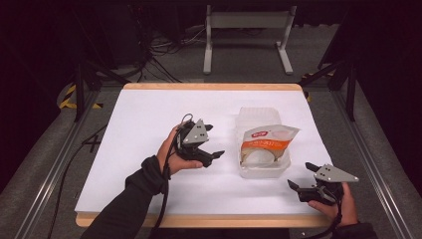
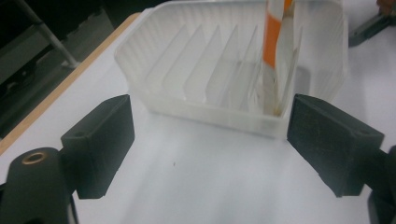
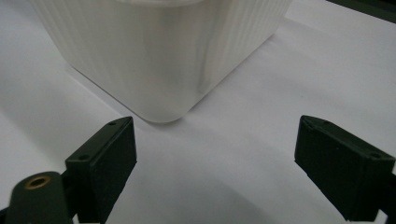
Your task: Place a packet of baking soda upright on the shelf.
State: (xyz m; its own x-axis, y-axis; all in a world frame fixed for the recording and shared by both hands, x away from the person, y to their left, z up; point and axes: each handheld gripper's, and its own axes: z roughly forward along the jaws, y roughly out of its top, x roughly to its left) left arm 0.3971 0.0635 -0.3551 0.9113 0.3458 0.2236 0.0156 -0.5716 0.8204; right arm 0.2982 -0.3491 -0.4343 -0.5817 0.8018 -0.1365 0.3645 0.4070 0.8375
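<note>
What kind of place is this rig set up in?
Likely a lab or data-collection workspace, not a home. A white-topped table stands inside a metal frame, loose cables run across the grey floor behind it, and the surroundings are dark.

A packet (image 1: pixel 266 142) stands in the bin (image 1: pixel 259 115) on the table (image 1: pixel 149 114).

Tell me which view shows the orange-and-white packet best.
The high view: the packet shows whole, leaning out of the clear plastic box. The left gripper view catches it edge-on as a thin orange and white strip. The right gripper view gives the box's outer wall.
</note>
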